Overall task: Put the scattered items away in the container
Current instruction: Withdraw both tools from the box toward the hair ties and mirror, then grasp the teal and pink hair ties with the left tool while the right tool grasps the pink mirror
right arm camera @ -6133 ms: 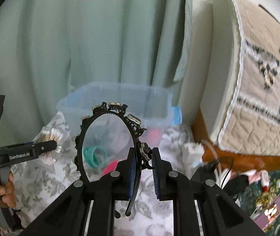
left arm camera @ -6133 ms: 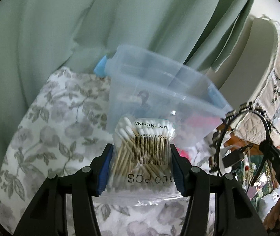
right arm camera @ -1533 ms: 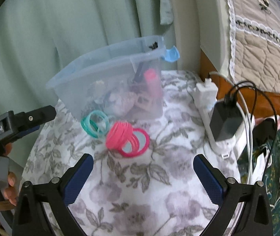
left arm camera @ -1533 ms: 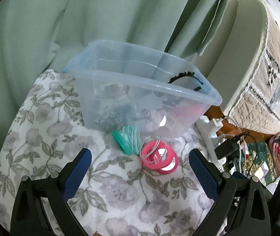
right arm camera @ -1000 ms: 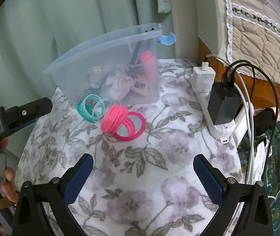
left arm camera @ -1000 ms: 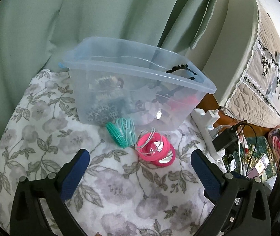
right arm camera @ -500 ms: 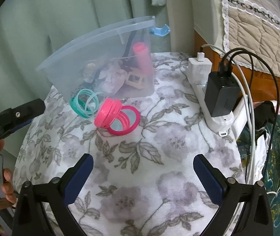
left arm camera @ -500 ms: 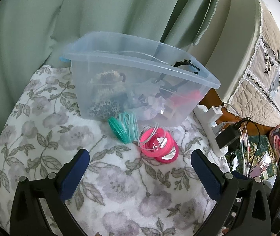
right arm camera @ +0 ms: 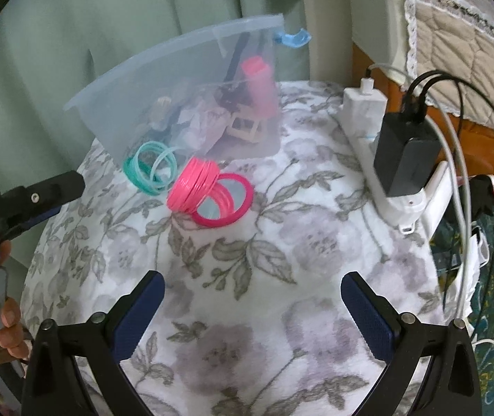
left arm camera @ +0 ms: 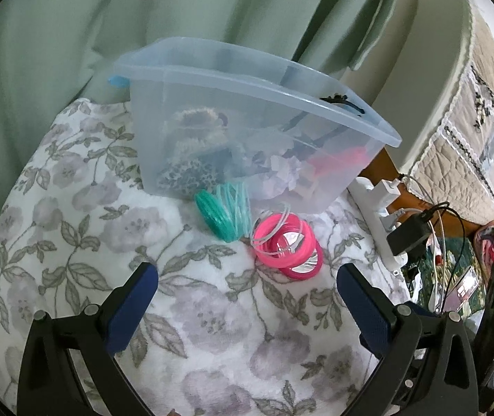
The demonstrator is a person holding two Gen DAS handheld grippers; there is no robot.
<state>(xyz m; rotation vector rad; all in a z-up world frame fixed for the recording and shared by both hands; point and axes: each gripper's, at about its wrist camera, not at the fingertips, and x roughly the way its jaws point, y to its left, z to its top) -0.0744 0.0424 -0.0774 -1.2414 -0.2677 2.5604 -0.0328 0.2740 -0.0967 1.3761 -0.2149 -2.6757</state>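
Note:
A clear plastic container (left arm camera: pixel 212 79) (right arm camera: pixel 177 79) stands at the back of the flowered cloth, holding several small items and a black headband. In front of it lie a stack of teal bangles (left arm camera: pixel 224 211) (right arm camera: pixel 150 170) and a stack of pink bangles (left arm camera: pixel 281 242) (right arm camera: pixel 195 190) leaning on a round pink mirror (left arm camera: pixel 304 265) (right arm camera: pixel 226 204). My left gripper (left arm camera: pixel 247 308) is open and empty, a little short of the bangles. My right gripper (right arm camera: pixel 252 312) is open and empty too, nearer than the pink stack. The left gripper's body (right arm camera: pixel 28 201) shows at the left of the right wrist view.
A white power strip (right arm camera: pixel 396 159) (left arm camera: pixel 378 222) with a black charger (right arm camera: pixel 406 159) and cables lies on the right edge of the cloth. Green curtain hangs behind the container. A quilted cover (left arm camera: pixel 472 131) stands at the right. A hand (right arm camera: pixel 4 305) holds the left gripper's handle.
Earlier the left gripper held a cotton-swab pack and the right a black headband; both are now in the container. Over the last second both open grippers have edged slightly closer to the bangles.

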